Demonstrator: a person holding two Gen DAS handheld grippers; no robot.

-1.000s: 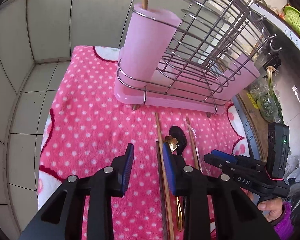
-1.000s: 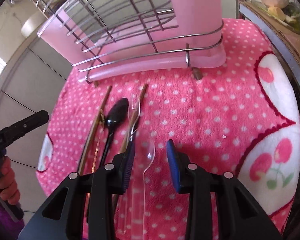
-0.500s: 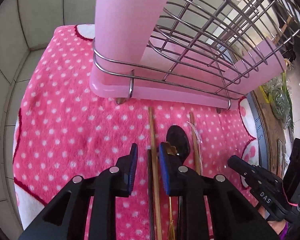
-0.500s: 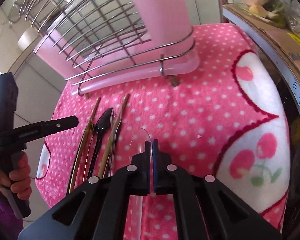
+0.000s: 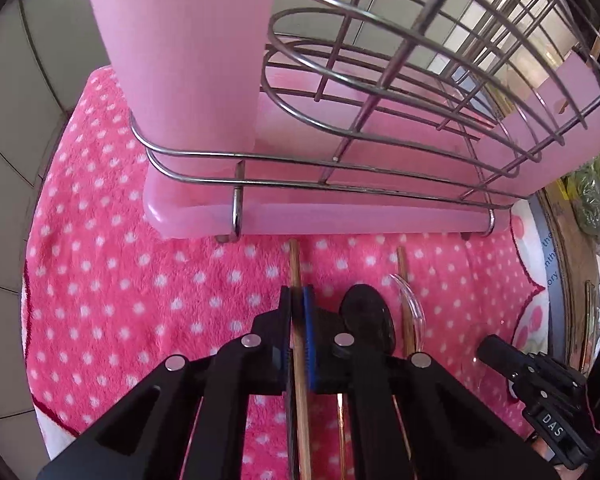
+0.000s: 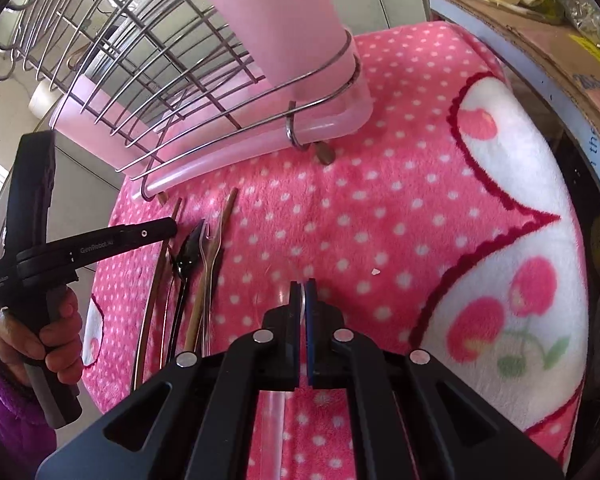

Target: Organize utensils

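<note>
Several utensils lie in a row on a pink dotted towel (image 5: pixel 100 304) in front of a wire rack (image 5: pixel 340 184) with pink cups (image 5: pixel 188 80). My left gripper (image 5: pixel 297 300) is closing, its blue pads against a wooden chopstick (image 5: pixel 295 264) lying between them. Beside it lie a black spoon (image 5: pixel 366 320), a second chopstick (image 5: pixel 401 268) and a clear fork (image 5: pixel 414 312). My right gripper (image 6: pixel 303 284) is shut on a clear plastic spoon (image 6: pixel 274 412), right of the row. The left gripper (image 6: pixel 172 227), held by a hand in a purple sleeve, shows at the left.
The rack's pink base (image 6: pixel 340 120) stands just beyond the utensils, with hooks (image 6: pixel 4 56) along its top. Tiled wall (image 5: pixel 28 92) borders the towel on the left. A cardboard box (image 6: pixel 540 40) with vegetables edges the right side.
My left gripper moved forward and down toward the rack and closed around the chopstick. My right gripper shut on the clear spoon and shifted slightly right.
</note>
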